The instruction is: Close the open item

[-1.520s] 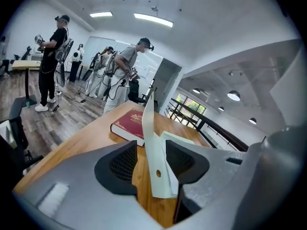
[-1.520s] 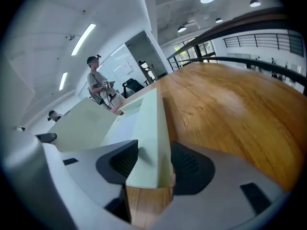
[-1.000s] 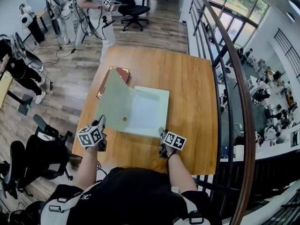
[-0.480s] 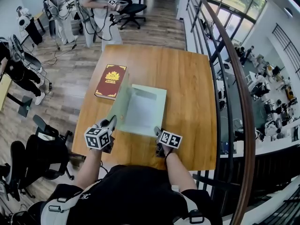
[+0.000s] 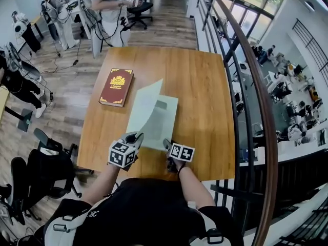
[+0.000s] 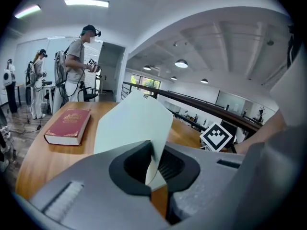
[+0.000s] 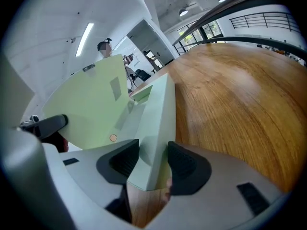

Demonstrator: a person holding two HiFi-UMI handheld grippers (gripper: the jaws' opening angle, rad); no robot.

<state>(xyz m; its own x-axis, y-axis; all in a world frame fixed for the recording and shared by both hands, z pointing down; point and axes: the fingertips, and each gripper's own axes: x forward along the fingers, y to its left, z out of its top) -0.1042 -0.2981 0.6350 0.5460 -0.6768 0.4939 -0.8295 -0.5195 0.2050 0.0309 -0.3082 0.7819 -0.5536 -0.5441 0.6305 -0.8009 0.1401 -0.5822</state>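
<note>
A pale green folder (image 5: 163,119) lies on the wooden table (image 5: 205,96), with its cover (image 5: 143,106) lifted and standing tilted over the lower sheet. My left gripper (image 5: 136,136) pinches the cover's near edge. In the left gripper view the thin cover (image 6: 134,123) runs between the jaws of that gripper (image 6: 154,164), which are just starting to open. My right gripper (image 5: 166,143) is shut on the folder's near right corner. The right gripper view shows that corner (image 7: 153,119) filling the space between the right gripper's (image 7: 151,162) pads.
A dark red book (image 5: 116,86) lies flat at the table's left, beyond the folder. A railing (image 5: 241,60) runs along the table's right side. Several people with equipment stand on the floor at the far left (image 5: 105,4).
The cover, lying open to the left a second ago, has swung up and over to the right with my left gripper. The red book is now uncovered. The right gripper stayed put.
</note>
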